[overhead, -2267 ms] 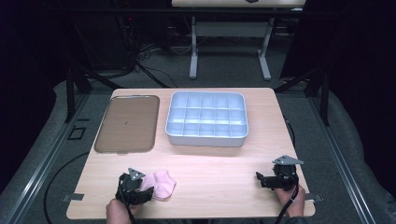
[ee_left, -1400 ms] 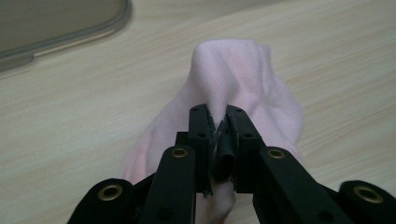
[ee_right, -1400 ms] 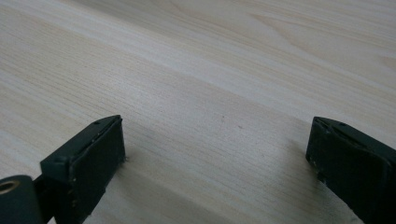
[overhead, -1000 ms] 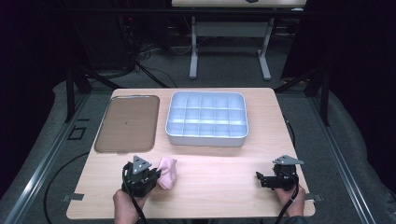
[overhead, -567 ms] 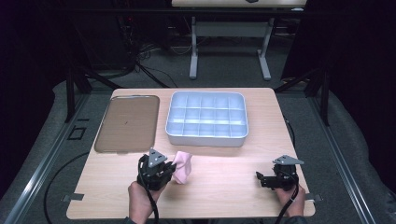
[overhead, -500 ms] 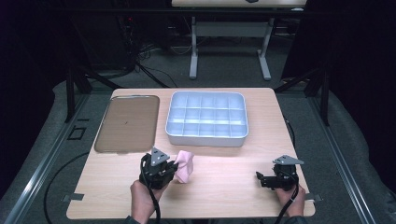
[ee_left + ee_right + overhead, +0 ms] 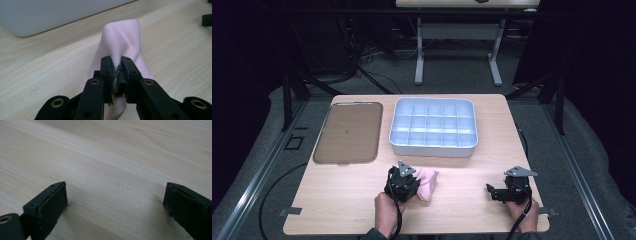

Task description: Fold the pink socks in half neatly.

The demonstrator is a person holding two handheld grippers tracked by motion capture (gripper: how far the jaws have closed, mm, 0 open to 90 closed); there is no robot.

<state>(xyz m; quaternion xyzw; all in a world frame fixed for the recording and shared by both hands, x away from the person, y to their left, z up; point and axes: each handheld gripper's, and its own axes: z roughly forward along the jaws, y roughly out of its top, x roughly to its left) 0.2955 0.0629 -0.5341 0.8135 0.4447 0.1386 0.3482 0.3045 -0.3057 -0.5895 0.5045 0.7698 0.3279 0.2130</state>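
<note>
Between the jaws of the left tool [image 7: 117,72], a fold of the soft pink cloth [image 7: 122,42] is pinched tight, the jaws pressed together on the fabric with only its thickness between them. In the high view the left tool [image 7: 403,182] and the pink cloth [image 7: 428,182] lie near the middle of the light wooden bench [image 7: 352,200], just short of the front wall of the pale grey compartment tray [image 7: 433,150]. Compared with the frames of a second or two ago, tool and cloth have travelled together from the front left part of the bench toward the centre and toward the tray; the cloth has been drawn up into a peak rather than lying flat. This suggests that the cloth is secured and is being carried or dragged toward the tray, with placement not yet done.

The right tool [image 7: 507,191] rests low over the front right of the bench, unmoved, its jaws spread wide over bare wood [image 7: 117,185] and holding nothing.

Open room lies between the two tools and along the front edge. The tray wall stands close ahead of the cloth, so any onward move probably needs lift to pass over the rim. The flat brown rectangular lid [image 7: 344,132] lies to the left, well apart.
</note>
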